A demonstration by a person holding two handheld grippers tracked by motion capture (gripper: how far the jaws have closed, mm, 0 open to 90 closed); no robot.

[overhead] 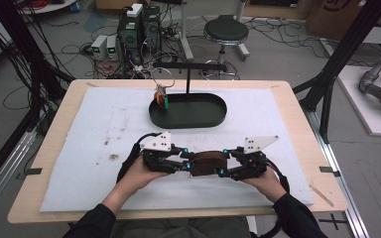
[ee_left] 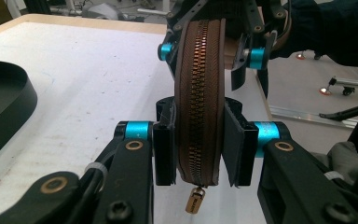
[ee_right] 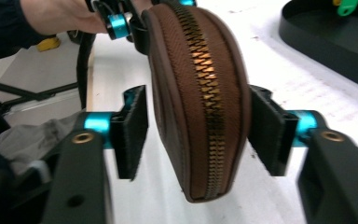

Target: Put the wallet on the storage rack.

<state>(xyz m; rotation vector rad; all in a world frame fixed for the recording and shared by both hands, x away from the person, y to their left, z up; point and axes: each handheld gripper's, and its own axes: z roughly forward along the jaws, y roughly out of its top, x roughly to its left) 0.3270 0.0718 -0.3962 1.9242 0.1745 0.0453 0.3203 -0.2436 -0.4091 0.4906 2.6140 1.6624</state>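
A brown zippered pouch [overhead: 209, 162] hangs between both grippers just above the white mat [overhead: 79, 163], near the table's front edge. My left gripper [overhead: 186, 166] is shut on its left end; in the left gripper view both pads [ee_left: 164, 151] press the pouch [ee_left: 198, 93], and a brass zipper pull [ee_left: 193, 203] dangles below. My right gripper [overhead: 225, 169] straddles the right end. In the right gripper view the pouch [ee_right: 200, 102] rests against one pad [ee_right: 265, 133], with a gap at the other, so the right gripper [ee_right: 198, 133] stands open around it.
A black oval tray [overhead: 188, 119] with a T-shaped stand [overhead: 188, 67] sits at the mat's far middle. A key ring with coloured tags [overhead: 161, 95] hangs at its left end. A stool [overhead: 225, 32] and computers [overhead: 139, 29] stand on the floor beyond.
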